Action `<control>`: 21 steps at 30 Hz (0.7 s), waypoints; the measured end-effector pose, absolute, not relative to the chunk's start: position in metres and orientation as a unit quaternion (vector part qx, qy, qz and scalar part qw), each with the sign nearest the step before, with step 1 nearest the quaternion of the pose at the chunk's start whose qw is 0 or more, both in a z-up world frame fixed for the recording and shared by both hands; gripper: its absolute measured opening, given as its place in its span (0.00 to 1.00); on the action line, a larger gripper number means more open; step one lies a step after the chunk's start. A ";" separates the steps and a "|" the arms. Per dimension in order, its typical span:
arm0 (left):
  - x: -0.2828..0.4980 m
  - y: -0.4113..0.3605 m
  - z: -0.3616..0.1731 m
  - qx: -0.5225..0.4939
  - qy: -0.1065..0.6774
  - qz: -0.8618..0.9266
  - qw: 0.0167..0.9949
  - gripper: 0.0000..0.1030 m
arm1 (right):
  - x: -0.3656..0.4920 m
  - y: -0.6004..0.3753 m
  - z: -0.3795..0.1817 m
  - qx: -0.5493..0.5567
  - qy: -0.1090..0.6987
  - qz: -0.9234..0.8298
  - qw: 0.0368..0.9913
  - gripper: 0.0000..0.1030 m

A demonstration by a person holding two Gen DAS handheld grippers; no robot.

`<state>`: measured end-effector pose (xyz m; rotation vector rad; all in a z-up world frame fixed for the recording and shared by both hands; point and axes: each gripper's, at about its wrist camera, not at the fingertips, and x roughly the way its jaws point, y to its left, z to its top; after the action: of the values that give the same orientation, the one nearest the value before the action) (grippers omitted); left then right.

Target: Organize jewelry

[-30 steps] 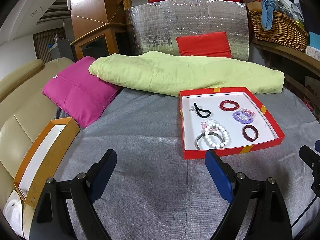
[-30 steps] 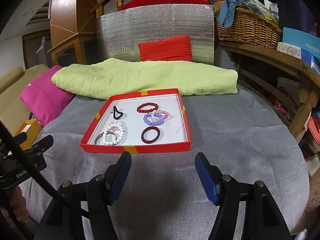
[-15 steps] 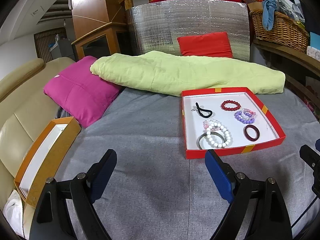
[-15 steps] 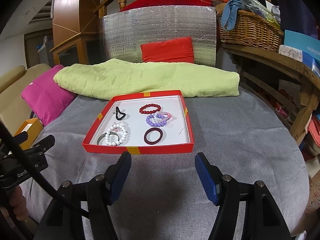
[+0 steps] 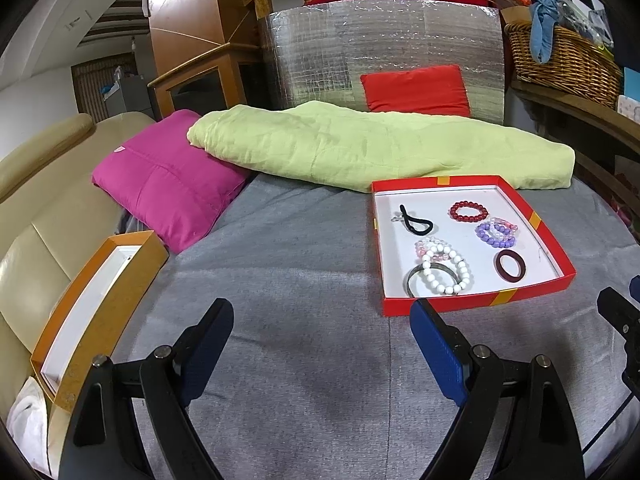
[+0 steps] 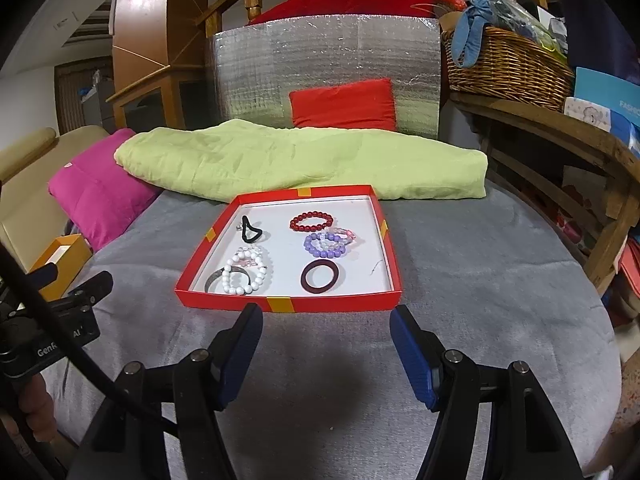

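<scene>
A red box lid (image 6: 288,305) (image 5: 536,222) lies on the grey bed cover, holding several bracelets: a red bead one (image 6: 311,220), a purple bead one (image 6: 325,245), a white bead one (image 6: 245,270) over a metal bangle (image 6: 212,280), a dark red ring (image 6: 320,277) and a black hair tie (image 6: 251,231). My right gripper (image 6: 326,346) stands open just in front of the lid, nothing between its fingers. My left gripper (image 5: 322,338) is open too, over bare cover left of the lid. An orange box (image 5: 94,304) with a white inside sits at the far left.
A green folded blanket (image 6: 304,162) lies behind the lid, a pink cushion (image 5: 166,184) to its left. A silver foil panel (image 6: 324,68) with a red cushion (image 6: 342,104) stands at the back. A wicker basket (image 6: 506,66) sits on a wooden shelf at right. A beige sofa (image 5: 36,200) borders the left.
The right wrist view has crept slightly nearer the red lid. The left gripper has stayed put, and both grippers keep the same opening.
</scene>
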<state>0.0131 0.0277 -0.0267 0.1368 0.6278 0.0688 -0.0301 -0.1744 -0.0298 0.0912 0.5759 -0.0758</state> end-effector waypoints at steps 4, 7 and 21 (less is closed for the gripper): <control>0.013 0.031 -0.027 0.067 0.309 0.037 0.948 0.87 | -0.029 -0.172 -0.030 0.045 0.284 -0.034 0.957 0.68; 0.013 0.033 -0.027 0.067 0.309 0.037 0.948 0.87 | -0.028 -0.170 -0.030 0.043 0.283 -0.032 0.958 0.68; 0.015 0.037 -0.028 0.065 0.310 0.040 0.948 0.87 | -0.023 -0.168 -0.030 0.042 0.285 -0.027 0.957 0.68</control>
<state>0.0145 0.0371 -0.0277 0.1322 0.6320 0.0819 -0.0232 -0.1680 -0.0302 0.0859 0.5774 -0.0542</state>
